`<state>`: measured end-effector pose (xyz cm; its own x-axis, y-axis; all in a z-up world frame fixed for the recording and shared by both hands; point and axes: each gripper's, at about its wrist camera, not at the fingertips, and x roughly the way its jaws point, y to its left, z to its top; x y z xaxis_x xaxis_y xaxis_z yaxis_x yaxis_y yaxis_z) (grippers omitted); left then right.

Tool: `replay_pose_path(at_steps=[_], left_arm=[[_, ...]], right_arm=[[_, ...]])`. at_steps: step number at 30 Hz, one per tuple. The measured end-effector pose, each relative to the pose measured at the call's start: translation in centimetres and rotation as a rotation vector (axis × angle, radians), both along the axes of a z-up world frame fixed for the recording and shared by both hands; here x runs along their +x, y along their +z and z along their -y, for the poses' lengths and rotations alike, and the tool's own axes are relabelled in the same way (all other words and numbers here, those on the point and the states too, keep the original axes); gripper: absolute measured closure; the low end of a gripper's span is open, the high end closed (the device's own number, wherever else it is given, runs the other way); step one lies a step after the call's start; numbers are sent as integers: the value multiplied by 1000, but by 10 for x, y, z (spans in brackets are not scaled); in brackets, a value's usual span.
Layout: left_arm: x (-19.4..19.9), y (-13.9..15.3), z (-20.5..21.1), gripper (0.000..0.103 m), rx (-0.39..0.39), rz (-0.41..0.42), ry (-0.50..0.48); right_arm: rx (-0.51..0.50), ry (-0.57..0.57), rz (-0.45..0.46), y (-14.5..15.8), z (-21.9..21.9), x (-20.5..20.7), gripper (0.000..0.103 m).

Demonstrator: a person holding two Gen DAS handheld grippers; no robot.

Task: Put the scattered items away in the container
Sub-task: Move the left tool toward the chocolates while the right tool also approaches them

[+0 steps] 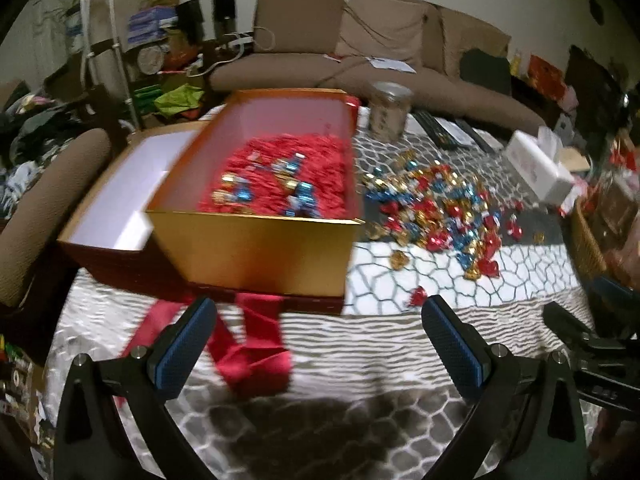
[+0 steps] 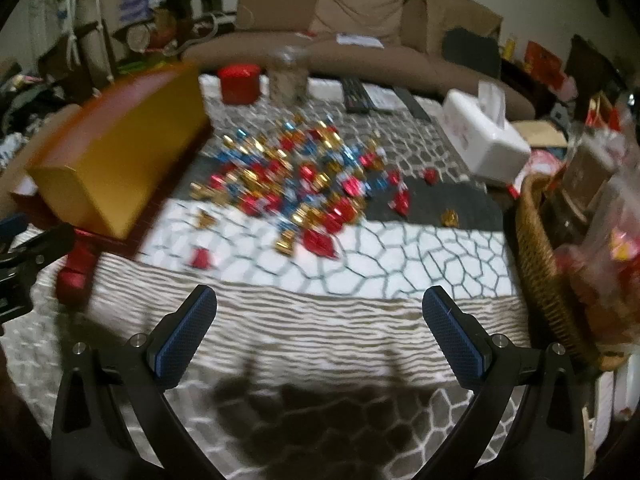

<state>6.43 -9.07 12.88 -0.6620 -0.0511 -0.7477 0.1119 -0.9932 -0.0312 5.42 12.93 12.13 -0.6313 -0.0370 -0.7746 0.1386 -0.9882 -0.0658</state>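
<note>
Both claws, left gripper [image 1: 319, 322] and right gripper [image 2: 319, 312], gape empty; we'd pinch foil-wrapped candies [image 2: 304, 176] (light, slippery, crushable) mid-frame by their bodies, then gold box [image 1: 256, 200].

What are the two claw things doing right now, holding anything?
Left gripper: open, holding nothing.
Right gripper: open, holding nothing.

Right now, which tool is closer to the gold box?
Left. The left tool sits open right in front of the gold box. The right tool is farther right, facing the candy pile.
</note>
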Motion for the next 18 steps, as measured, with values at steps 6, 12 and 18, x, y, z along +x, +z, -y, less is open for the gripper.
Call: replay_pose_path(at_steps=[6, 12, 18], left_arm=[[26, 36, 24, 0, -18, -41, 27], [47, 67, 39, 0, -36, -83, 29], [63, 86, 41, 0, -22, -126, 24]], right_arm=[[-12, 35, -48, 47, 24, 26, 0], [-23, 50, -87, 81, 41, 45, 0], [-24, 74, -126, 106, 48, 62, 0]])
